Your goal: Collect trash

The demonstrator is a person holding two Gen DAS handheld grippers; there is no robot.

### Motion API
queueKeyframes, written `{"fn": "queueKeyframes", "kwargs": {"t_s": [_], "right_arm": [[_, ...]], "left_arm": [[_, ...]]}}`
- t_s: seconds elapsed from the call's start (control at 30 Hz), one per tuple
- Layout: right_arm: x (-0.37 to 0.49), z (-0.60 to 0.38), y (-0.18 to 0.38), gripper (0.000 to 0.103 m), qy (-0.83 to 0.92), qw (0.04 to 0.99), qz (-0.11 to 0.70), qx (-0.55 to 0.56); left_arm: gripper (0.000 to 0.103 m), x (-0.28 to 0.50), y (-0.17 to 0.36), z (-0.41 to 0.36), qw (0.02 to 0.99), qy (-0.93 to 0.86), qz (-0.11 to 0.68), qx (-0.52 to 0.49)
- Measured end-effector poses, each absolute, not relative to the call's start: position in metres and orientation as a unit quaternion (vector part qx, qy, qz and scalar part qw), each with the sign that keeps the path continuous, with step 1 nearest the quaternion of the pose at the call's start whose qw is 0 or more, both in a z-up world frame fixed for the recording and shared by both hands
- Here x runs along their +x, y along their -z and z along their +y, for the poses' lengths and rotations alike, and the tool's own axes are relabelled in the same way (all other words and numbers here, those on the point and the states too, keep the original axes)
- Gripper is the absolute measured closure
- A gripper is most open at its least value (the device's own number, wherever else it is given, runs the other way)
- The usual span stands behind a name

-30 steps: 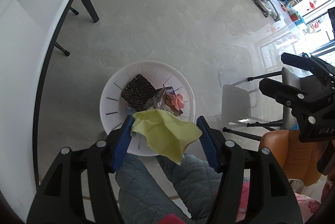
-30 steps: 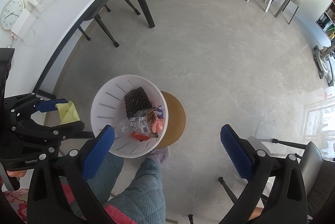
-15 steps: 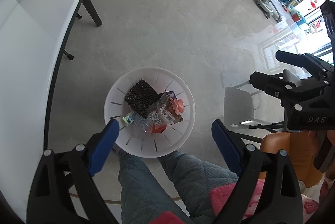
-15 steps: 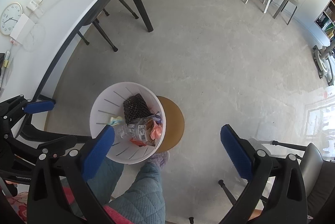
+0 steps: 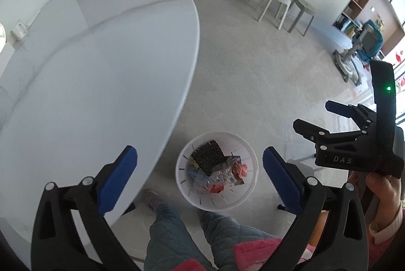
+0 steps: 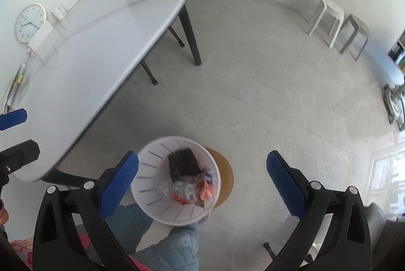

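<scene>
A white slotted waste bin (image 5: 217, 197) stands on the pale floor at the person's feet, close to the rounded end of a white marble-look table (image 5: 96, 73), and holds the collected trash: a black honeycomb-textured block (image 5: 208, 159) leaning toward the far wall of the bin, a crumpled clear plastic bottle (image 5: 220, 173) lying across the middle, a pink-orange scrap (image 5: 240, 169) on the side nearer the right gripper, an orange-red piece (image 5: 215, 188) toward the near rim, and a sliver of yellow (image 5: 194, 164) beside the black block. In the right wrist view the bin (image 6: 157, 169) partly overlaps a round brown disc (image 6: 224, 176) on the floor behind it, and the contents are blurred. The left gripper (image 5: 200, 180) hovers above the bin with its blue-padded fingers (image 5: 117, 180) spread wide and nothing between them. The right gripper (image 6: 202, 185) is likewise spread apart and empty, held over the bin's edge; seen from the left wrist camera, it (image 5: 314, 120) sits off to the side, its handle in the person's hand (image 5: 379, 185). The person's legs in quilted grey-blue trousers (image 5: 177, 233) frame the bin from below. Two stools (image 5: 288, 7) stand near the cabinets at the far wall, and a round clock (image 6: 30, 23) rests at the table's wall side.
</scene>
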State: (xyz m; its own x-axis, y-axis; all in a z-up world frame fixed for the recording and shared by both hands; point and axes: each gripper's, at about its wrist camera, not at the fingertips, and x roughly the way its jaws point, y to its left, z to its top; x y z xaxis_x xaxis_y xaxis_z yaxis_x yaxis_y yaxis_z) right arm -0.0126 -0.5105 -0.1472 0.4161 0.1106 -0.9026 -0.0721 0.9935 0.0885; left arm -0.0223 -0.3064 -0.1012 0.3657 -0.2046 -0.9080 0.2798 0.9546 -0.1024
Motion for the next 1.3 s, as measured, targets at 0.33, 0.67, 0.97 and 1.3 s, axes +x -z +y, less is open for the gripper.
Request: {"fn": "queueKeyframes", "kwargs": {"t_s": [0.33,0.67,0.97,1.3], "right_arm": [[0.027,-0.422,0.123,0.003,-0.075,0.852,0.518,-0.002],[0.067,-0.348,0.084,0.002,-0.086,0.871,0.483,0.014],[0.112,-0.236,0.004,0.002,-0.126,0.903,0.409,-0.035],[0.108,-0.187,-0.074,0.002,-0.188,0.918,0.349,-0.028]], "left_arm": [[0.008,0.000,0.089,-0.235,0.829,0.135,0.542,0.036],[0.008,0.029,0.056,-0.161,0.858,0.107,0.502,0.035],[0.008,0.047,-0.016,-0.061,0.904,0.005,0.427,0.010],[0.008,0.031,-0.080,0.002,0.922,-0.088,0.374,-0.038]]}}
